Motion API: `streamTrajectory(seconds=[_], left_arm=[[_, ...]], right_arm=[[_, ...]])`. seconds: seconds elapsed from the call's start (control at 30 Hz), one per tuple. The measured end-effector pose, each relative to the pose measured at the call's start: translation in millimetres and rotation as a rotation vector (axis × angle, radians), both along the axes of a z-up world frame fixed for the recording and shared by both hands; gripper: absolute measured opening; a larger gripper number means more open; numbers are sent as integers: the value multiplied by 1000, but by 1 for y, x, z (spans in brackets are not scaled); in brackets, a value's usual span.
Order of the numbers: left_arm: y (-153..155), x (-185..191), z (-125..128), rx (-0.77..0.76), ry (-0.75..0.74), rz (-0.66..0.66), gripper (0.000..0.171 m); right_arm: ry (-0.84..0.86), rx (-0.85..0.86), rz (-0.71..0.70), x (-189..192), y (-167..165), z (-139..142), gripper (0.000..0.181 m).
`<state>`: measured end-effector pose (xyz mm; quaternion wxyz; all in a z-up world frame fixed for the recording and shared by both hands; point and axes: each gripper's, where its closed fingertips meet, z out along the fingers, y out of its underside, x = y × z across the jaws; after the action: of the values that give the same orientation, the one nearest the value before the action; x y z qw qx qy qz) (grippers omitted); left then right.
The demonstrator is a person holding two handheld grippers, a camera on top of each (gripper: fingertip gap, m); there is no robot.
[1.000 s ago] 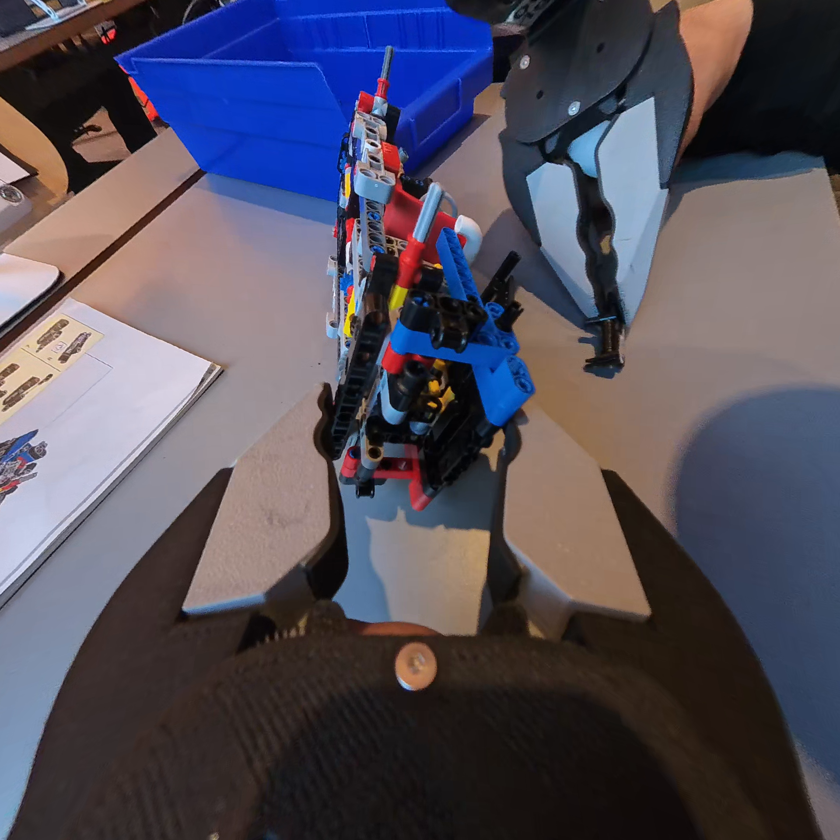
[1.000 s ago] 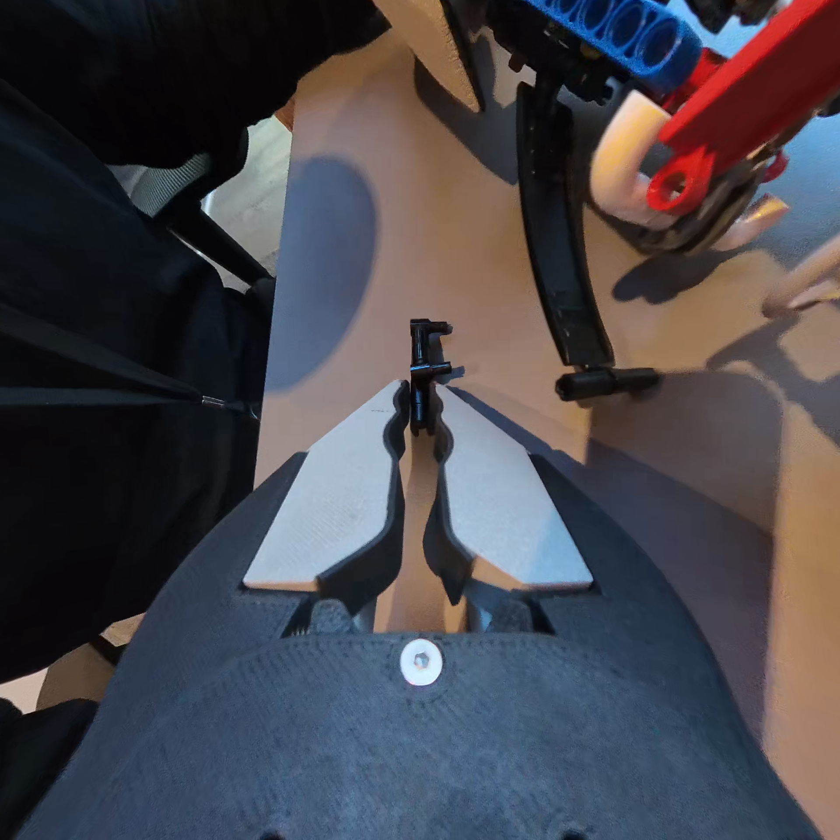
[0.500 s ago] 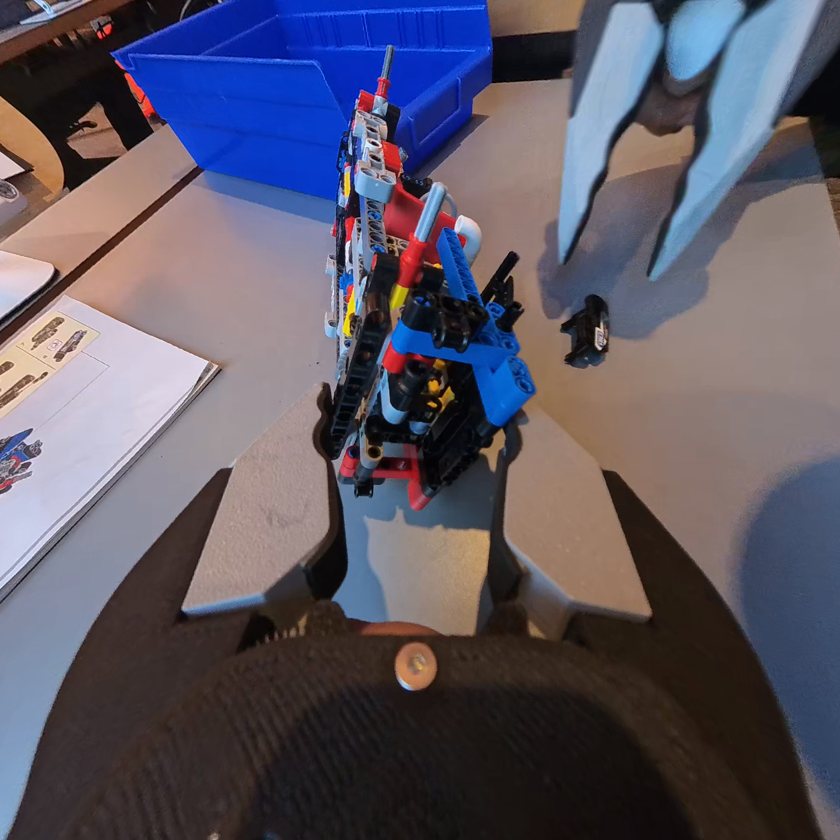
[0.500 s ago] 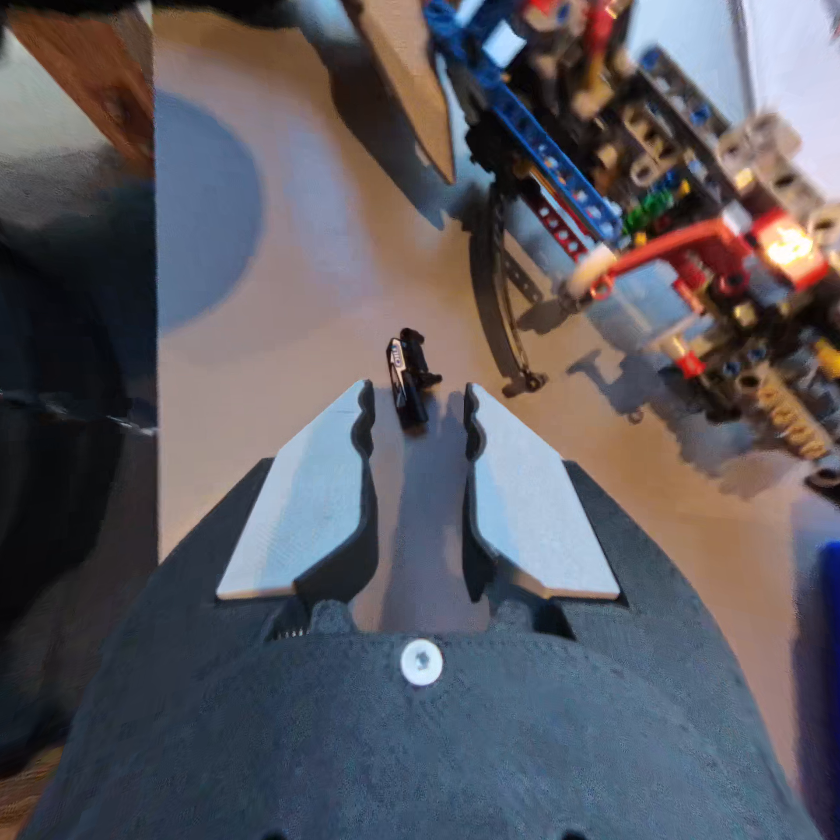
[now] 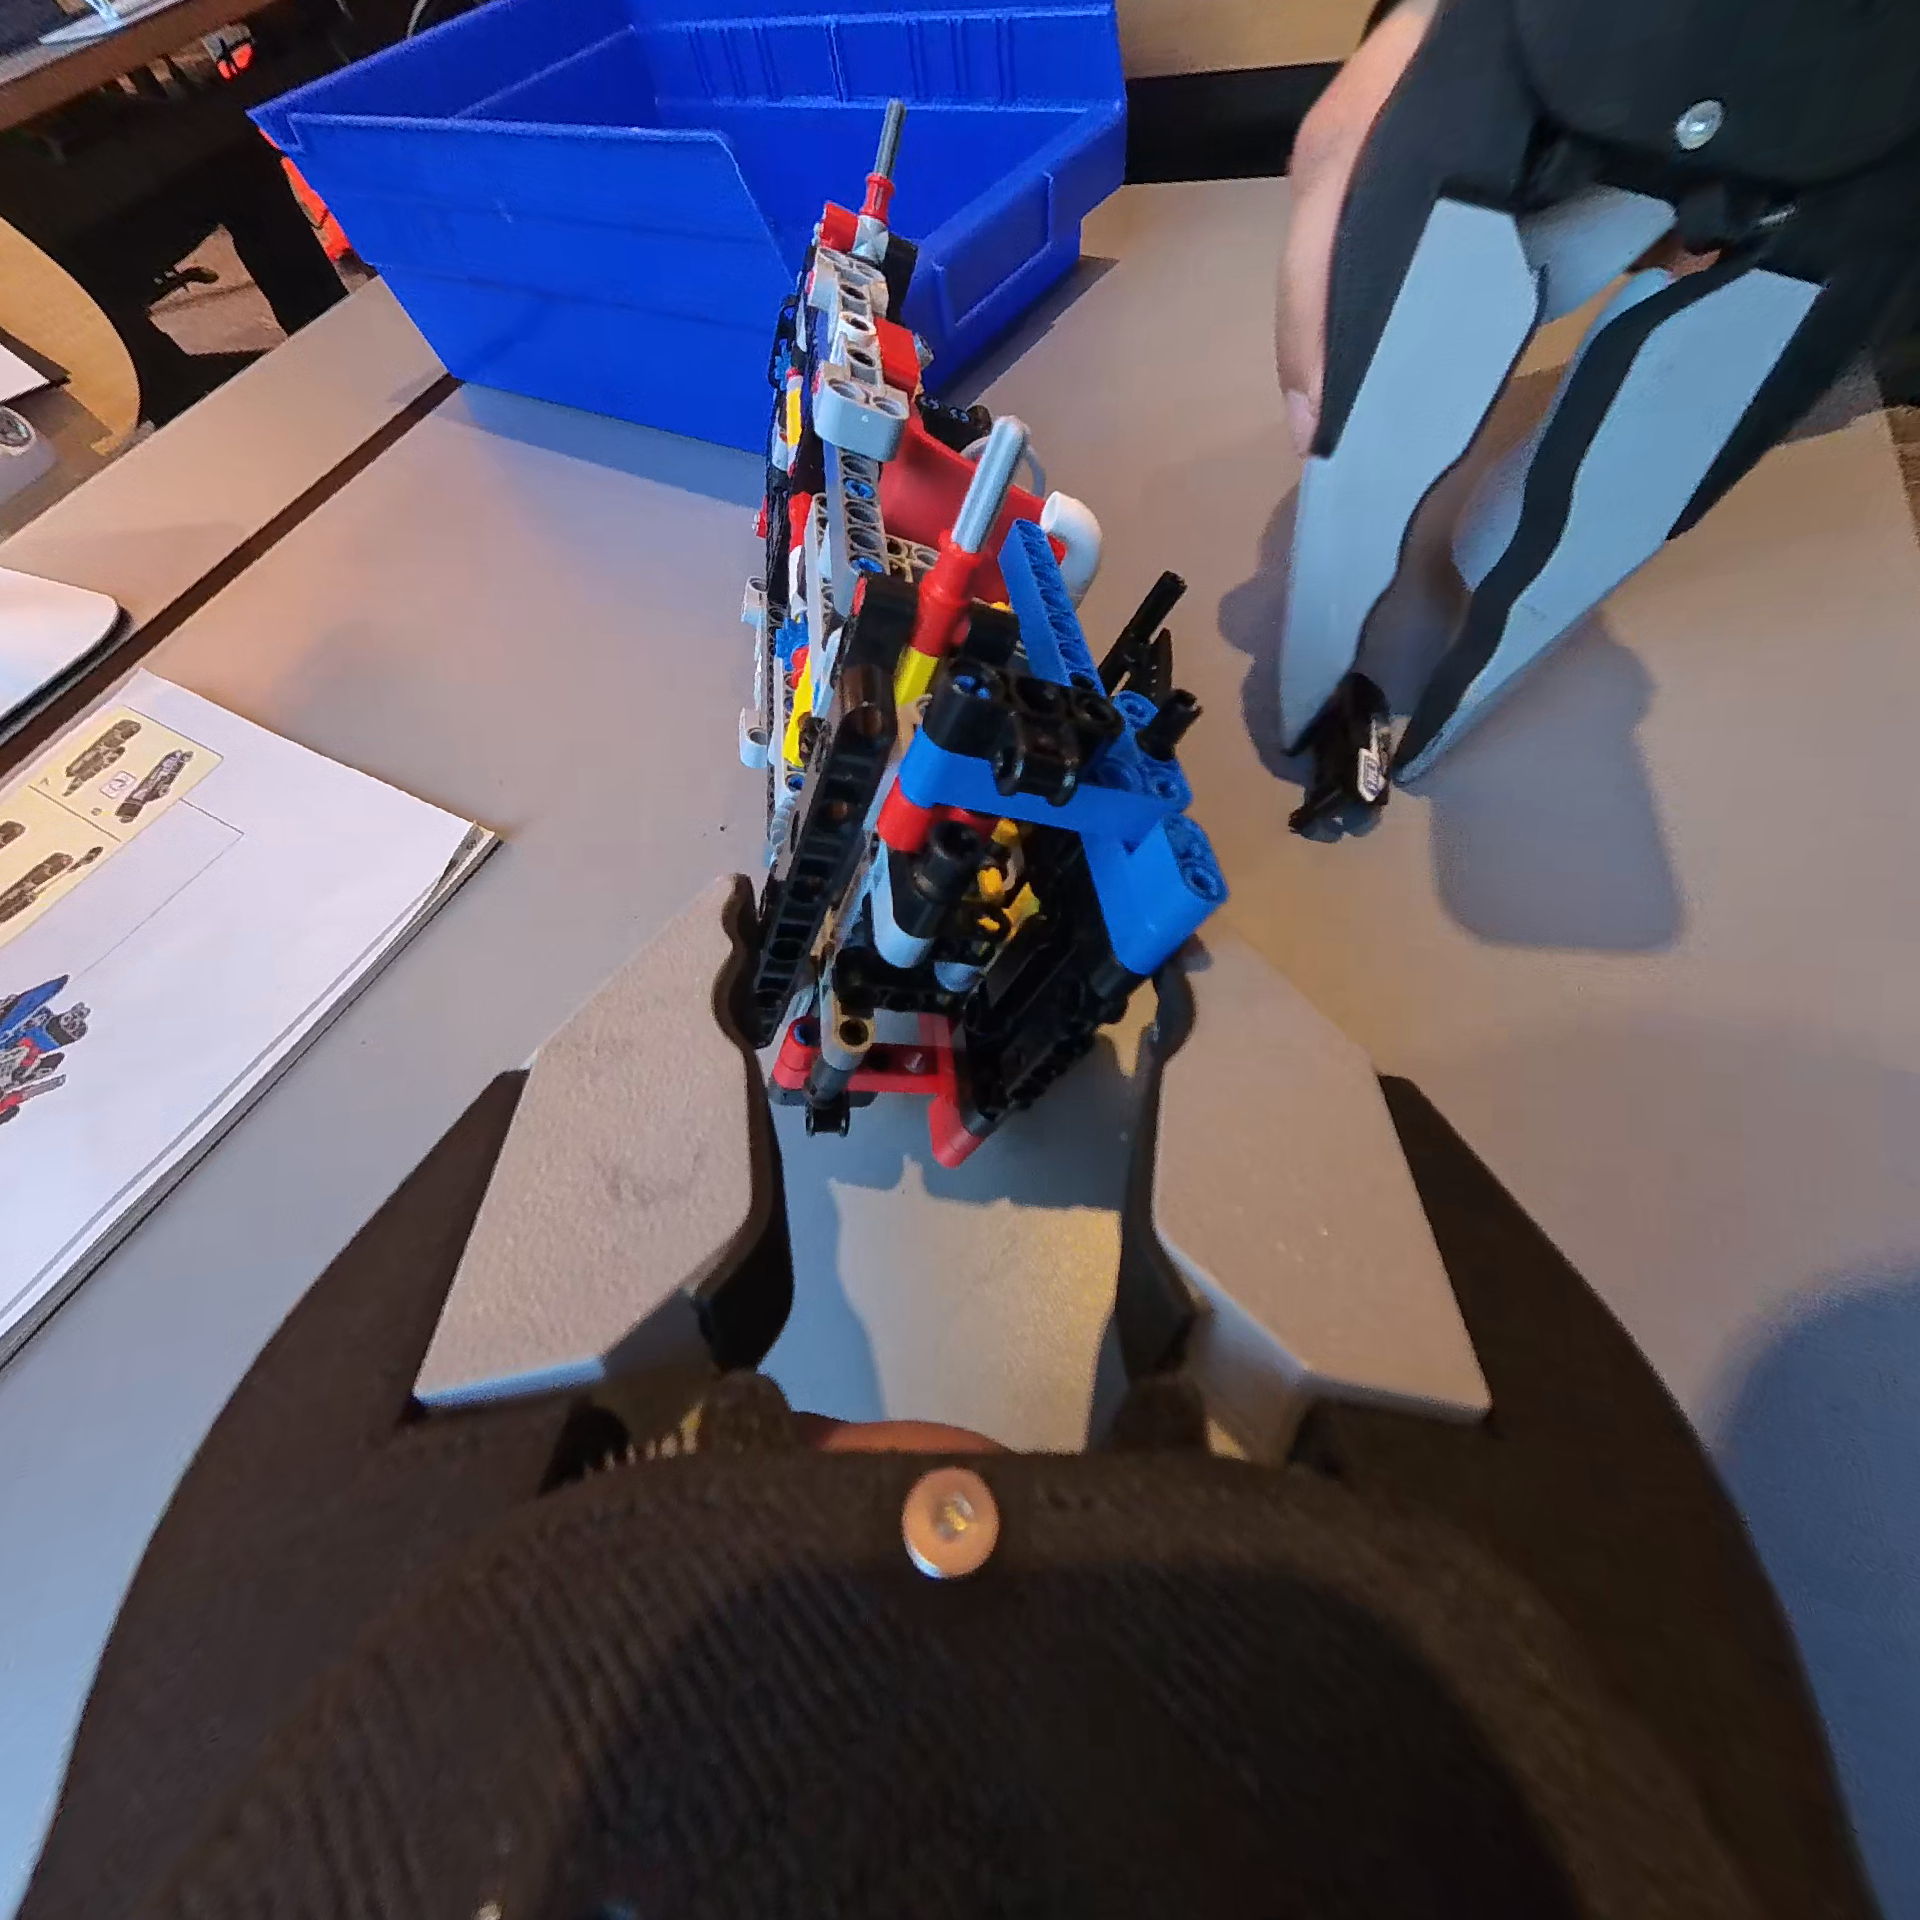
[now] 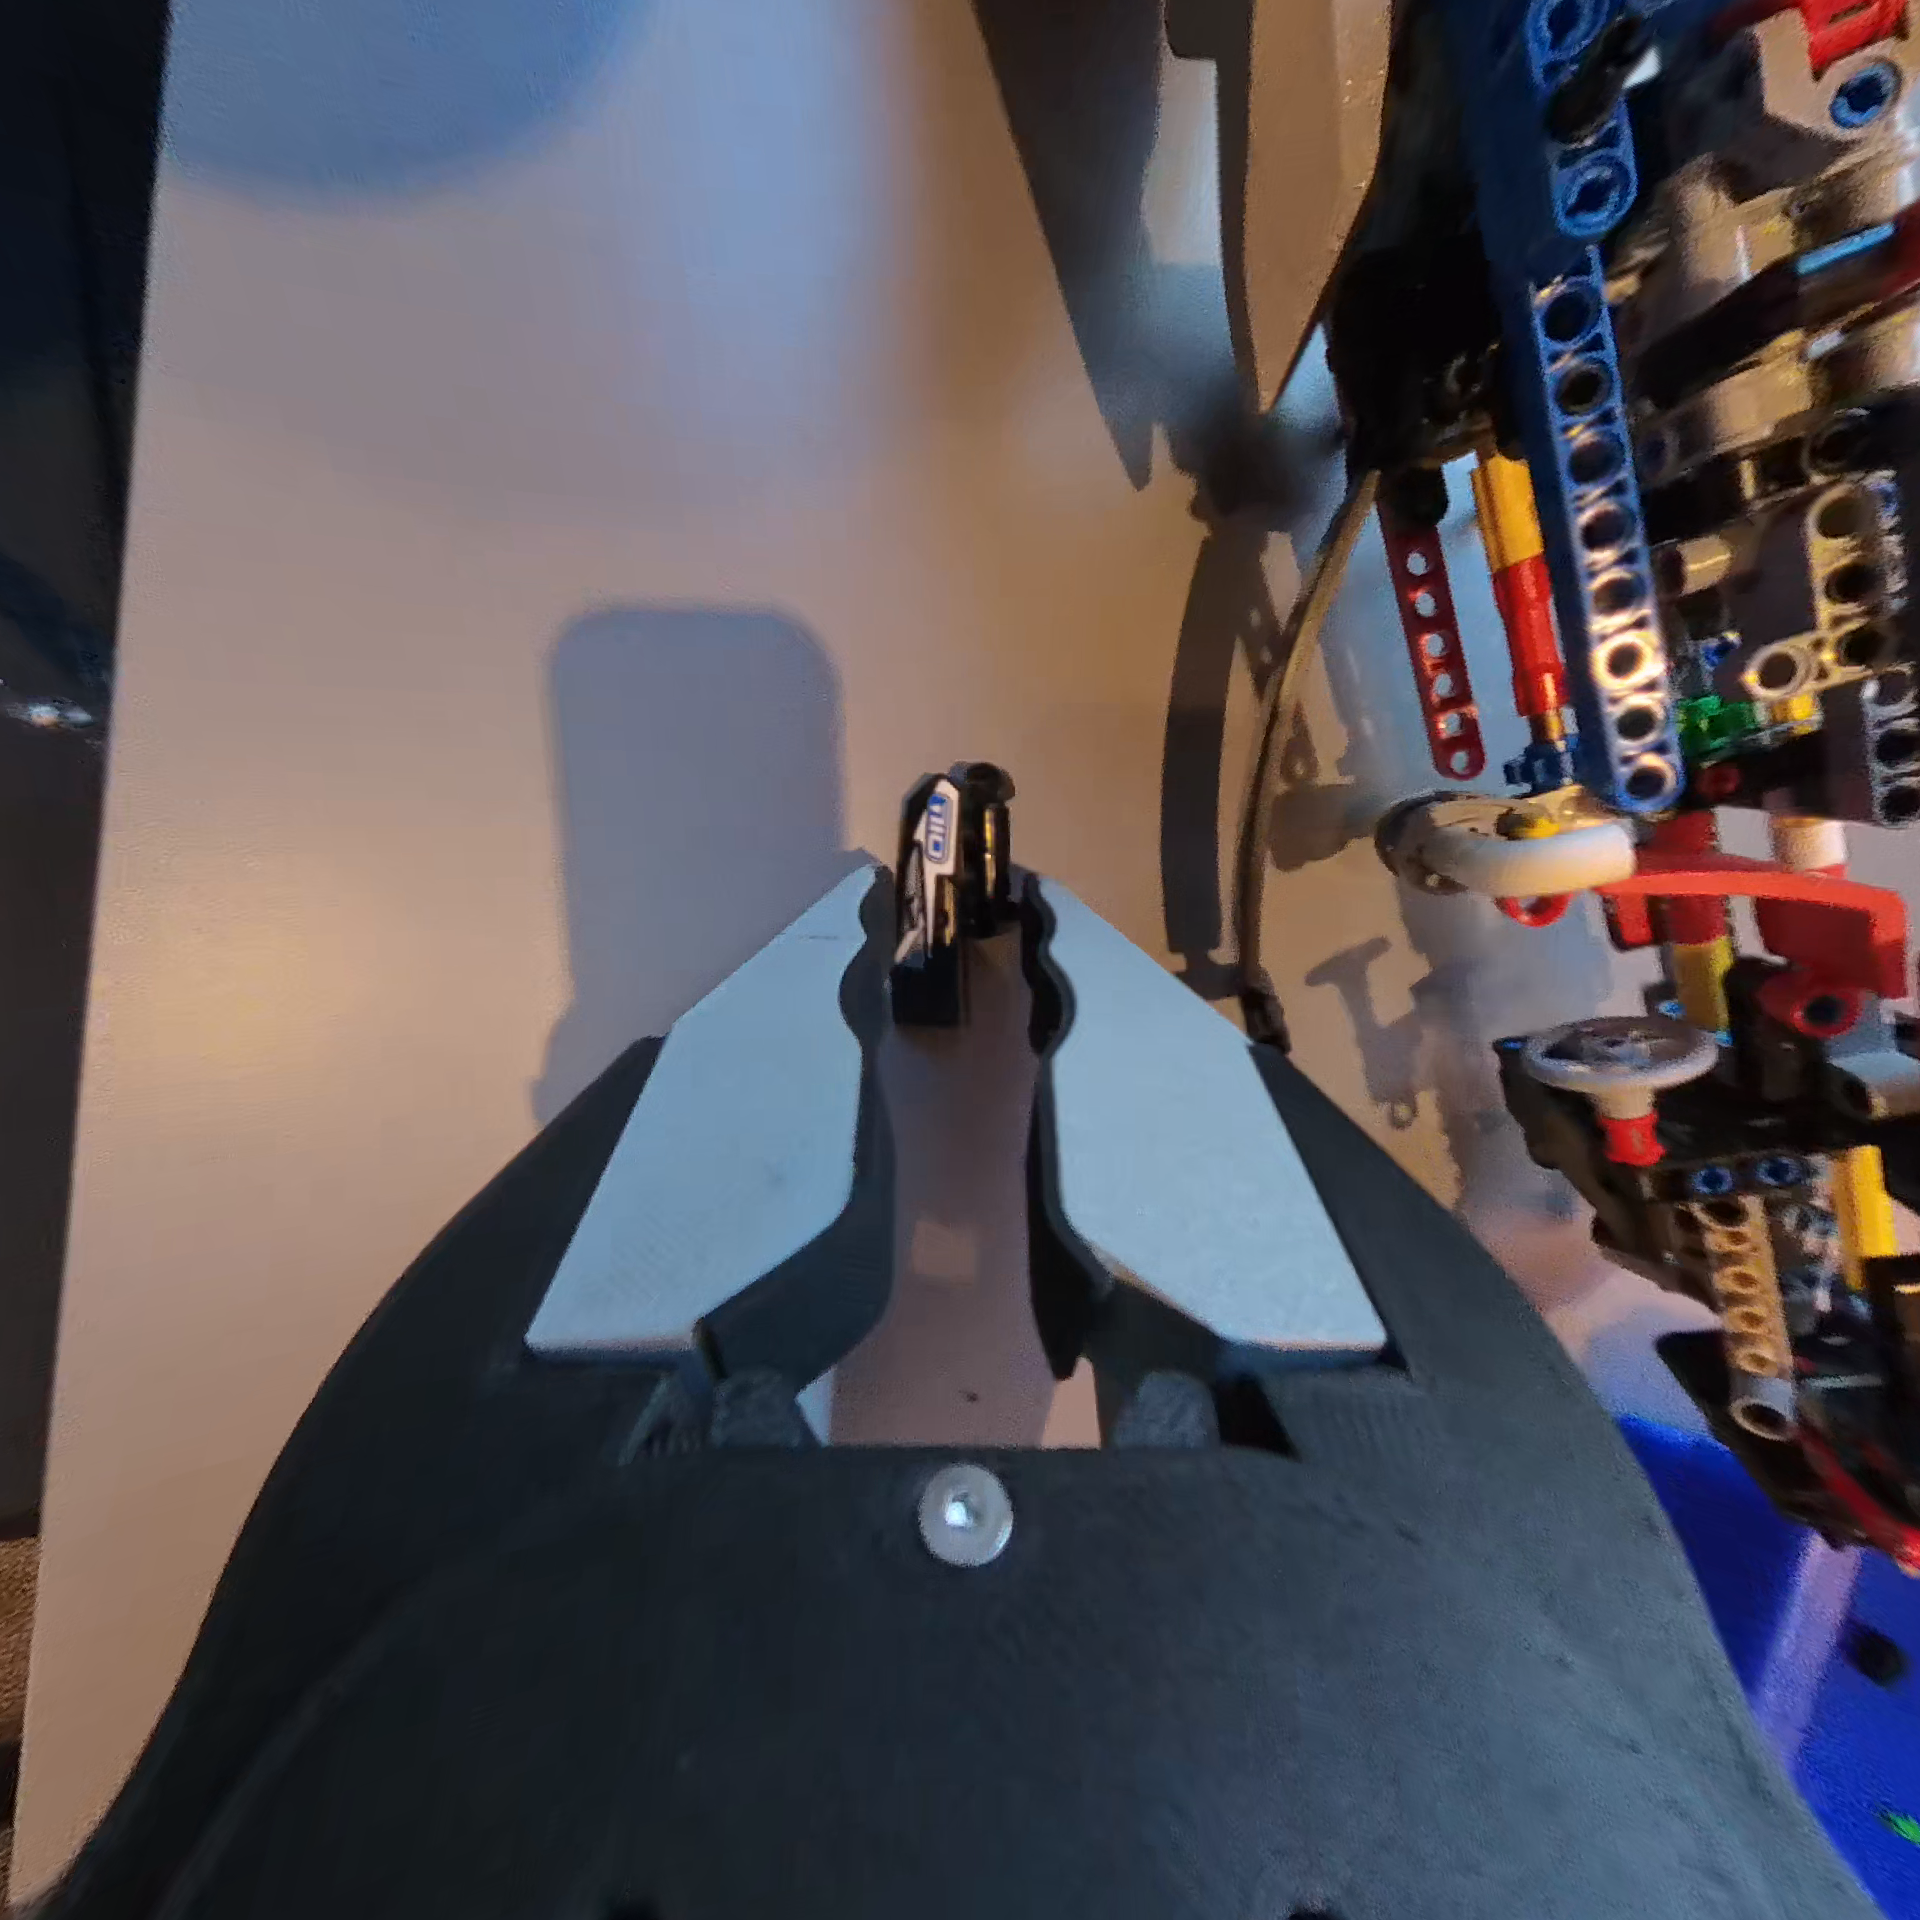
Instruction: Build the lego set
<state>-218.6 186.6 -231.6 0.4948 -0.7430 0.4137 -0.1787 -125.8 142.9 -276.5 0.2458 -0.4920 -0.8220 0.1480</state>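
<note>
Item 1, far left: instruction booklet (image 5: 208,935), lying open on the grey table (image 5: 1558,1143), well apart from the work.

Item 2, rear left: blue bin (image 5: 644,208), behind the model, contents not visible.

Item 3, centre: partly built lego model (image 5: 935,748), standing on edge, long axis running away from the left gripper (image 5: 956,977). Jaws clenched on the model's near end, one finger on each flank.

Item 4, right of the model: small black piece (image 5: 1345,753) bearing a sticker, lying on the table just beside the model but apart from it.

Item 5, far right: right gripper (image 5: 1351,743), pointing down at the table, jaws parted, its fingertips straddling the black piece. In the right wrist view the piece (image 6: 951,894) sits between the tips, its long axis roughly along the fingers (contact with either pad cannot be told).

Judgement: the right gripper is the nearer; closing on the piece appears to be the next call. Obstruction: the model's protruding black pins close by on the left; otherwise nothing intervenes.
</note>
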Motion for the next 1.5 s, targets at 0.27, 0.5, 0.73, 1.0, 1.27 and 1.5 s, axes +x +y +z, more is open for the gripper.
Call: streamTrajectory(seconds=[0.27, 0.5, 0.73, 1.0, 1.27, 1.5], left_arm=[[0, 0, 0, -9, -6, 3, 74], [0, 0, 0, -10, -6, 2, 74], [0, 0, 0, -10, -5, 2, 74], [-1, 0, -1, -10, 3, 0, 75], [-1, 0, -1, -12, 3, 5, 75], [-1, 0, -1, -26, -10, 0, 75]], right_arm=[[-10, -127, 25, -3, -2, -2, 18], [28, -264, -23, -5, -3, -2, 17], [17, 16, -52, -8, 3, 0, 18], [53, -22, -69, -14, 2, -1, 16], [214, 153, -48, -20, 3, 14, 16], [365, 114, 46, -38, 3, 68, 16]])
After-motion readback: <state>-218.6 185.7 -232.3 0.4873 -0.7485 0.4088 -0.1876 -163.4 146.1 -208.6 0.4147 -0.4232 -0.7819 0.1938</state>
